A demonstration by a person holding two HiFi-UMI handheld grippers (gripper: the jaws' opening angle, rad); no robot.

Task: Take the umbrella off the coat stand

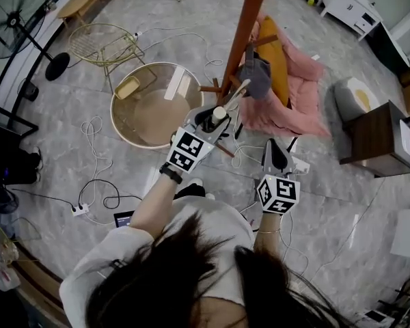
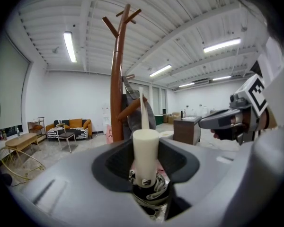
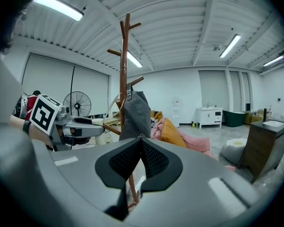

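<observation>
The left gripper (image 1: 212, 117) pinches the cream cylindrical handle (image 2: 146, 148) of a folded black-and-white umbrella (image 2: 150, 194) beside the brown wooden coat stand (image 2: 116, 79); the right gripper (image 3: 141, 144) has its fingers pressed together, empty.

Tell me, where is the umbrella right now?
The umbrella is clamped in the left tool, cream handle up. It shows at the middle of the left gripper view, just in front of the brown coat stand.
</observation>
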